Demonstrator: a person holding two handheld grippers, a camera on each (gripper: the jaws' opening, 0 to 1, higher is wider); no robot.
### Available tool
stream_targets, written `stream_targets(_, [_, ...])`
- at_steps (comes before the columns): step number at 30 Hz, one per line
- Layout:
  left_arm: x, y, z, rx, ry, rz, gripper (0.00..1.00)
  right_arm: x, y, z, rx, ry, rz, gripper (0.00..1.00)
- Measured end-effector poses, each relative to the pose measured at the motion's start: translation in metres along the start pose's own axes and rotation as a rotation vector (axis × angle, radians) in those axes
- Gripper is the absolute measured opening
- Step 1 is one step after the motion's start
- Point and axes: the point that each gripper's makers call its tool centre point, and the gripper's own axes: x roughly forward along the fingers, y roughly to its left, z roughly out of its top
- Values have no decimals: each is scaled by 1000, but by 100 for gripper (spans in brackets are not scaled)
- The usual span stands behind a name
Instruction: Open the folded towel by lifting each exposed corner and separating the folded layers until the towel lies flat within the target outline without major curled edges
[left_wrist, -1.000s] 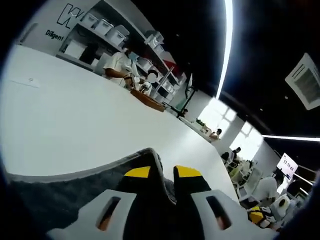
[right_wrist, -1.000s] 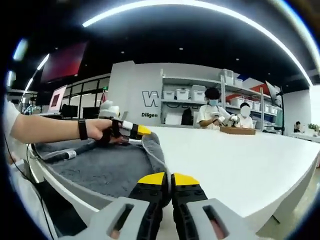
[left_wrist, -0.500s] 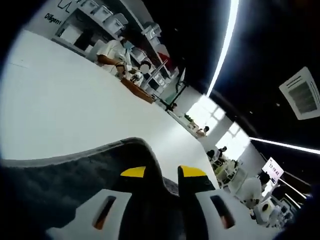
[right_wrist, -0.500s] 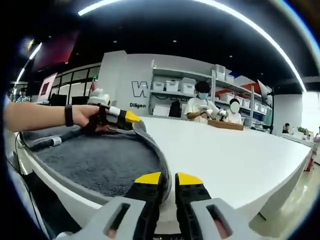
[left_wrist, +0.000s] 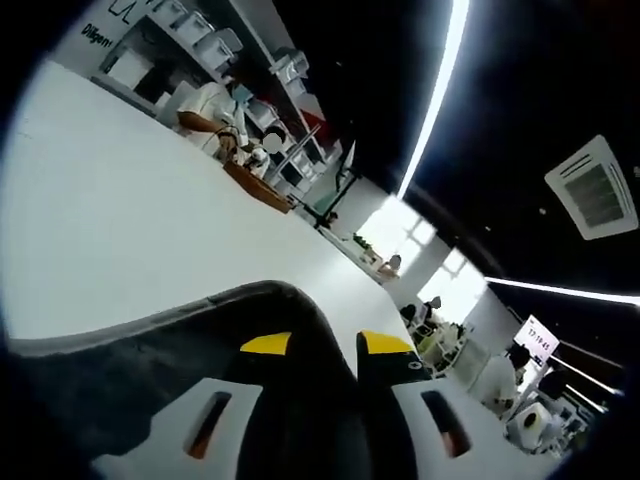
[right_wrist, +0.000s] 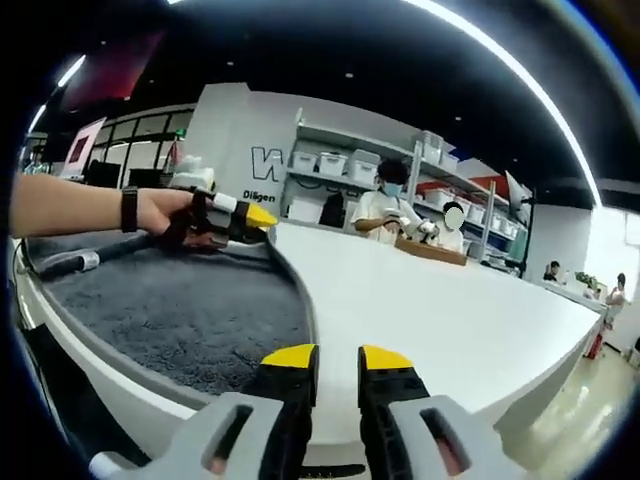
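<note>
The dark grey fluffy towel (right_wrist: 190, 320) lay spread across the lower left of the white counter (right_wrist: 420, 310), edge raised. The right hand-held gripper (right_wrist: 335, 358) was parted, empty; the left hand-held gripper (left_wrist: 326, 345) pinched the towel's edge.

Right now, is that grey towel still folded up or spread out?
Mostly spread out: the grey towel lies as one broad layer on the white table, its far edge held up at the left gripper. Hidden folds: cannot tell.

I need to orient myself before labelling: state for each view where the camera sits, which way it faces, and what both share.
Left gripper view: rides the left gripper, low over the grey towel, facing across the white table toward shelves.
Right gripper view: rides the right gripper, facing along the towel's edge; the person's hand and left gripper show.
Shared: towel, table.
</note>
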Motion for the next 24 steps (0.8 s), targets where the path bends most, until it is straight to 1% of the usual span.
stream_targets(1, [3,0,0,2,-1,0,23,0,1,0,0,2,5,10])
stream_targets(3, [8,1,0,2,-2,-2,23,-5,6,9,61,-50,41,9])
stream_targets(6, [15,3,0,-4,-3,0,24,-7,5,13,47,-55,42,8])
stream_targets(7, [20,2,-3,2,3,-7,26,-7,5,13,43,-53,42,8])
stream_targets(8, [20,1,-7,6,15,-5,26,-8,5,14,43,-54,43,8])
stream_targets(11, [27,6,-13,16,41,14,27,-8,10,18,47,-67,67,7])
stream_targets(13, [31,6,-15,19,51,24,29,-7,17,16,27,-56,86,6])
stream_targets(15, [34,6,-17,53,65,36,33,-7,26,15,2,-50,113,7])
stream_targets(18, [36,4,-16,99,67,39,40,-7,34,21,-21,-83,146,7])
stream_targets(19, [37,4,-16,111,68,38,44,-7,36,22,-25,-88,153,6])
stream_targets(20, [37,-1,-21,127,81,36,45,-5,38,20,-29,-72,153,6])
stream_targets(21, [39,-6,-23,147,82,27,46,1,27,5,-124,22,86,5])
stream_targets(22, [38,-8,-27,148,95,26,47,2,23,3,-133,35,65,5])
stream_targets(23, [35,-9,-29,164,95,29,47,3,19,2,-134,32,49,5])
stream_targets(24, [35,-8,-28,175,97,28,47,3,17,1,-129,35,42,5])
